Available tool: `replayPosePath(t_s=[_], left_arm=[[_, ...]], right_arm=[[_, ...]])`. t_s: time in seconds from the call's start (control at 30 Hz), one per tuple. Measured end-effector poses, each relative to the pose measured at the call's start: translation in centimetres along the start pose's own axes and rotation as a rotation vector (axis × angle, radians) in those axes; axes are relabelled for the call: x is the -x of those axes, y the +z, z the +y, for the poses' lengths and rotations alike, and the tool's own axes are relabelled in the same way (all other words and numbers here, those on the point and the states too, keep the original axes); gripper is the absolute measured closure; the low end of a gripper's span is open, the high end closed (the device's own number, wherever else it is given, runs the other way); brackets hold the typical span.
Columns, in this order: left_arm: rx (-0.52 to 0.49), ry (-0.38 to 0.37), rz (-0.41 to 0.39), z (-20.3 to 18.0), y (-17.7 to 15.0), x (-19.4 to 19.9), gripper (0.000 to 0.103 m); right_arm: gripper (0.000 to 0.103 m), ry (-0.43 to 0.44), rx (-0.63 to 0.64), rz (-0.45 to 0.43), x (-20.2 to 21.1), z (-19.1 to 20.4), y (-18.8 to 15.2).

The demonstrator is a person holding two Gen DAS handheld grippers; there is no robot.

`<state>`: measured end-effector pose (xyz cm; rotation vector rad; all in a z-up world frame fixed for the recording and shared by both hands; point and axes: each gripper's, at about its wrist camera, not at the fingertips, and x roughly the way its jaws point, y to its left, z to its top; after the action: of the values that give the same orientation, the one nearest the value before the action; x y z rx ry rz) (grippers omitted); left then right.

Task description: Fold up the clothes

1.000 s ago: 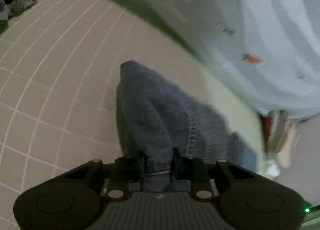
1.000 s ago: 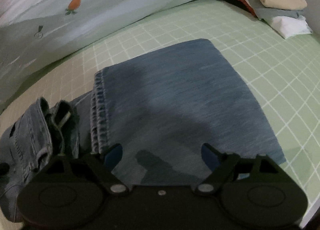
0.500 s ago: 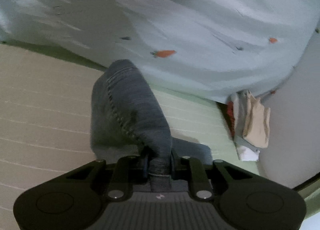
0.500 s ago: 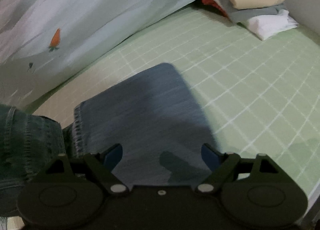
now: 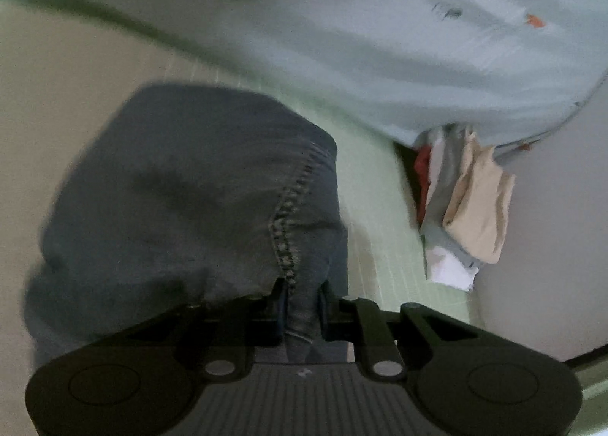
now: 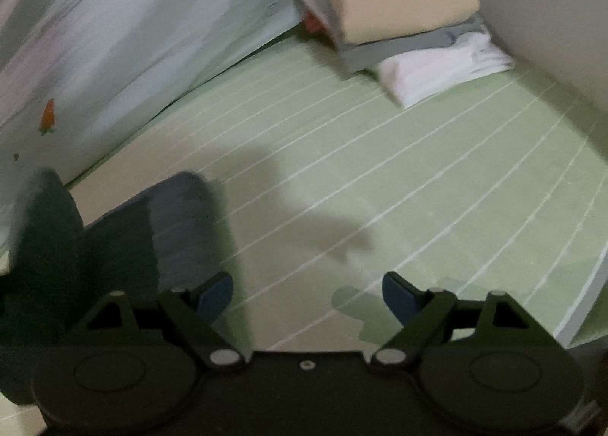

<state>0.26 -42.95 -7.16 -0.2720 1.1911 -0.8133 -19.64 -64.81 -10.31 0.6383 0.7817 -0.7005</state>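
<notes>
Jeans (image 5: 197, 193) filled the lower left and centre of the left wrist view, bunched and lifted, a stitched seam running down into the left gripper (image 5: 302, 308). Its jaws were clamped on a fold of the denim at the seam, probably so the thick edge would not slip while carried over. In the right wrist view the jeans (image 6: 174, 223) sat at lower left, a flat part lying on the bed (image 6: 380, 177) and a darker raised part at the far left edge, blurred. Right gripper (image 6: 307, 295) hovered at lower centre over bare green sheet, jaws wide apart and holding nothing, just beside the flat denim; likely free to pin or smooth the cloth. Judged mid-fold: one end up, the rest down. Stack (image 6: 391, 7) of folded clothes, beige on top with grey and white below, sat upper right by the wall, well apart from the jeans. Pale quilt (image 6: 125, 41) with carrot print covered upper left.
</notes>
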Motion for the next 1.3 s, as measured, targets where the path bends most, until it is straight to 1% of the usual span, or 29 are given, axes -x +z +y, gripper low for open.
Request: replayPosePath(t_s=[0.07,0.13,0.27,0.33,0.4,0.43,0.5,0.57,0.63,0.73,0.8,0.9,0.97,1.0,1.03,1.07,1.13,1.17,1.3], left_arm=[[0.006,0.028,0.019,-0.4,-0.9,-1.3,0.082],[0.001,0.038,0.006,-1.0,-1.5,-1.4,0.075],[0.005,0.036,-0.048,-1.3,-1.7,0.4,0.061],[0.002,0.043,-0.082,-1.2,-1.6,1.7,0.059],[-0.001,0.053,-0.115,-0.8,-1.1,3.2,0.051],[-0.007,0.061,-0.131,-0.4,-1.0,4.0,0.049],[-0.042,0.126,-0.162,0.2,-0.5,5.2,0.040],[-0.086,0.212,-0.176,1.1,0.0,5.8,0.038],[-0.126,0.285,-0.173,2.3,0.4,6.1,0.037],[-0.178,0.356,-0.139,4.3,0.7,6.0,0.034],[-0.174,0.372,-0.111,5.6,0.6,5.7,0.034],[-0.151,0.360,-0.075,7.0,0.6,5.2,0.034],[-0.158,0.360,-0.057,7.5,0.5,5.0,0.034],[-0.162,0.360,-0.048,7.7,0.5,4.9,0.034],[-0.165,0.360,-0.039,8.0,0.5,4.8,0.034],[-0.170,0.359,-0.039,8.0,0.5,4.8,0.034],[-0.182,0.364,-0.048,8.1,0.8,4.9,0.034],[-0.185,0.367,-0.055,8.1,0.9,5.0,0.033],[-0.187,0.372,-0.085,7.9,1.7,4.8,0.033]], right_arm=[[0.017,-0.006,0.004,-0.005,0.1,-1.4,0.6],[0.017,-0.010,0.009,-0.010,0.2,-2.7,1.2],[0.016,0.030,0.052,0.005,-0.3,-2.1,1.6],[0.015,0.052,0.075,0.013,-0.5,-1.8,1.7],[0.014,0.092,0.107,0.018,-0.7,-0.4,1.7],[0.013,0.118,0.121,0.019,-0.7,0.5,1.6],[0.012,0.170,0.149,0.021,-0.8,2.4,1.4],[0.011,0.219,0.188,0.028,-1.0,4.6,1.0],[0.011,0.268,0.226,0.035,-1.3,6.9,0.6],[0.012,0.341,0.284,0.046,-1.6,10.3,0.0],[0.012,0.387,0.320,0.055,-1.8,12.5,-0.4],[0.012,0.385,0.311,0.092,-3.2,14.3,-0.6],[0.013,0.413,0.308,0.085,-2.6,14.5,-0.3],[0.017,0.427,0.307,0.081,-2.4,14.6,-0.1],[0.037,0.440,0.305,0.078,-2.1,14.7,0.1],[0.070,0.454,0.304,0.074,-1.9,14.7,0.2],[0.084,0.482,0.301,0.067,-1.3,14.9,0.6],[0.088,0.496,0.300,0.063,-1.1,15.0,0.8],[0.091,0.553,0.293,0.046,0.1,15.3,1.5]])
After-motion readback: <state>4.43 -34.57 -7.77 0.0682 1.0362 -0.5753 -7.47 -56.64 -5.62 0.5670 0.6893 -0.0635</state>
